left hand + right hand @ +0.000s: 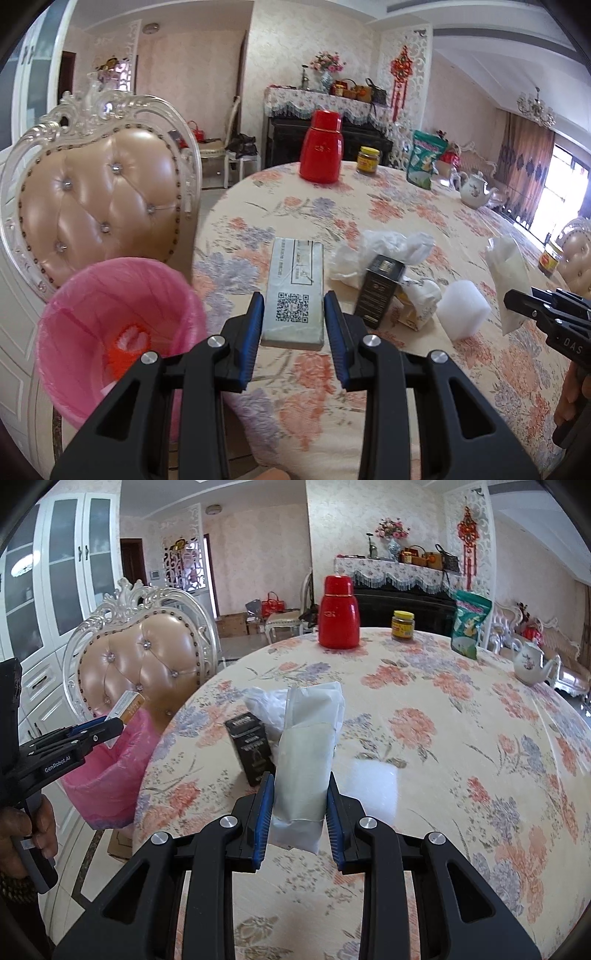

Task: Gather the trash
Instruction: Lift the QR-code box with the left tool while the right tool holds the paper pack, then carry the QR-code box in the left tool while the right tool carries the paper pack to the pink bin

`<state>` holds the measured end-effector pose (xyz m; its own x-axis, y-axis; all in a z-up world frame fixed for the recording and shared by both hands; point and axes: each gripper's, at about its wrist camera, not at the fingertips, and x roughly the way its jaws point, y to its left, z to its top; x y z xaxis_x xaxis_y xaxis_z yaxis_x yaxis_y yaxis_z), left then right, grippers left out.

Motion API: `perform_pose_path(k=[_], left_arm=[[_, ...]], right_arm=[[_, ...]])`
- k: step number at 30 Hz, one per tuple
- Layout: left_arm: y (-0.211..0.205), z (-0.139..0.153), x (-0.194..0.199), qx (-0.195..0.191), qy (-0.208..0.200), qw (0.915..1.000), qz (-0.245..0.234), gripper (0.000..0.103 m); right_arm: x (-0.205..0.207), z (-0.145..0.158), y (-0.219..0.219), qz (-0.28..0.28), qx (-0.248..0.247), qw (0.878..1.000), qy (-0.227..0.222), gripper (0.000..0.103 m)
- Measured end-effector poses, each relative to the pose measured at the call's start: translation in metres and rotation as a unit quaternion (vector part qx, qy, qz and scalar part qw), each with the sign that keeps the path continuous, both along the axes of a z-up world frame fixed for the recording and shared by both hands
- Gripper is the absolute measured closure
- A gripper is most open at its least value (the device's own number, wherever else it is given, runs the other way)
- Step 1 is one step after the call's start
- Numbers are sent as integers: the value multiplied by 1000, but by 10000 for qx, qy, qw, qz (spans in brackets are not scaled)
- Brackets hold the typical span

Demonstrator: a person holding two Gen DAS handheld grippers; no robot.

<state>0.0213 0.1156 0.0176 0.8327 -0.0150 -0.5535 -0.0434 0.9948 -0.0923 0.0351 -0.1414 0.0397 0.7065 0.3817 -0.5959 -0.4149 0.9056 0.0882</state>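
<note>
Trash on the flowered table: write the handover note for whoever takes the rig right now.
Left tongs: shut on a flat grey box with a QR code, lifted off the table beside the pink-lined bin.
Right tongs: shut on a white pouch, raised above the table.
Done: both pieces picked up; neither is binned yet.
Left: drop both in the bin, then collect the black carton, crumpled white plastic and foam block. The red flask likely stays.
</note>
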Motion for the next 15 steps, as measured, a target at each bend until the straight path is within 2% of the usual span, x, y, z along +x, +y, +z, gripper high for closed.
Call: perform_pose_path(k=[15], left_arm=[[90,17,-43,108,-193,9954,934,70]], right_arm=[[5,12,58,524,-27,9986,-57,76]])
